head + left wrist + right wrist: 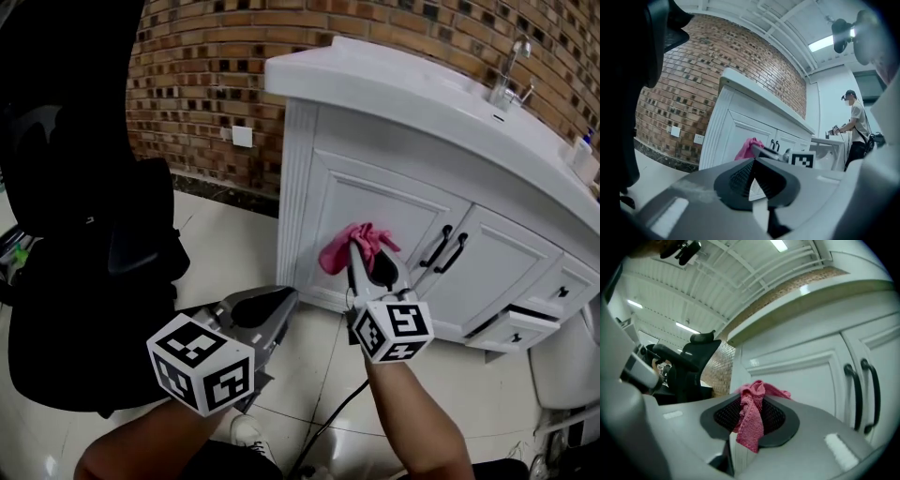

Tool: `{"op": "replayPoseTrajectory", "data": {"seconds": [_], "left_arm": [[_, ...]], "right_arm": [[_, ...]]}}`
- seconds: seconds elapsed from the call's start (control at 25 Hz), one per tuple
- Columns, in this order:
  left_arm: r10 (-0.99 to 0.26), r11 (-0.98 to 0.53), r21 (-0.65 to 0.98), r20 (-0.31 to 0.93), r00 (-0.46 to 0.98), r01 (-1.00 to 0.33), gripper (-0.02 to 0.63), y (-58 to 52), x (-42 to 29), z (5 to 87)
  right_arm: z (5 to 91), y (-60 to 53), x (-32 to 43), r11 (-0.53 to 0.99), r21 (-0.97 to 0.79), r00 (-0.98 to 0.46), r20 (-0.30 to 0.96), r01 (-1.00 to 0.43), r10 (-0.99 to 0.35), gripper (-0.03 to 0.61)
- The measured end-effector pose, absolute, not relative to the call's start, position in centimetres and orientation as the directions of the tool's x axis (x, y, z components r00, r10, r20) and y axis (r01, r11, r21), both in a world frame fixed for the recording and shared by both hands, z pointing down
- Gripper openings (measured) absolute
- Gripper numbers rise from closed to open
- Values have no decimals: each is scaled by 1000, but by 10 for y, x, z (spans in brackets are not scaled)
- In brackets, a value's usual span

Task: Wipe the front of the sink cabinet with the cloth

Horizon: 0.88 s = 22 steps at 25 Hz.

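The white sink cabinet (394, 187) stands against a brick wall. A pink cloth (349, 246) is pressed to its left door, bunched at the tip of my right gripper (361, 251), which is shut on it. In the right gripper view the cloth (752, 420) hangs pinched between the dark pads, with the door panel (801, 380) right behind it. My left gripper (279, 306) hovers lower left, off the cabinet, shut with nothing in it. In the left gripper view the cloth (747, 149) shows against the cabinet front (726, 136).
A black office chair (84, 234) fills the left. Two black door handles (445, 251) sit right of the cloth; a drawer (516, 326) at lower right stands pulled out. A cable (328, 422) crosses the tiled floor. A person (855, 126) stands far off.
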<state>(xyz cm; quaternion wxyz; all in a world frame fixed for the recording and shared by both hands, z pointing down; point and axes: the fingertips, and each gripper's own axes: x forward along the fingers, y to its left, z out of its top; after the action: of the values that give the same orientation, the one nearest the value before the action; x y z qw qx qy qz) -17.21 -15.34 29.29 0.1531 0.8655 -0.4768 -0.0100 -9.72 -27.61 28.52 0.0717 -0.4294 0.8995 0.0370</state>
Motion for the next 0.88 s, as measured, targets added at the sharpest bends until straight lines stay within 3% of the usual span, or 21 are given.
{"op": "replayPoseTrajectory", "data": {"seconds": [0.36,0.48,0.88], "left_arm": [[-848,-488,239,99,521,-840,6,-157,-181,286],[-856,-470,250,105,506,-847,6,-160,-189,289],[-854,-473,261,100,511,-842,6,-159,-192,290]], "right_arm": [[168,-300,-138,596,70,-588,-286,-800,-757,103],[162,-310,-147,576,48,-562,-295,-816,-772,103],[183,-308,-151,489,204,-530,-325,-848,-783,103]]}}
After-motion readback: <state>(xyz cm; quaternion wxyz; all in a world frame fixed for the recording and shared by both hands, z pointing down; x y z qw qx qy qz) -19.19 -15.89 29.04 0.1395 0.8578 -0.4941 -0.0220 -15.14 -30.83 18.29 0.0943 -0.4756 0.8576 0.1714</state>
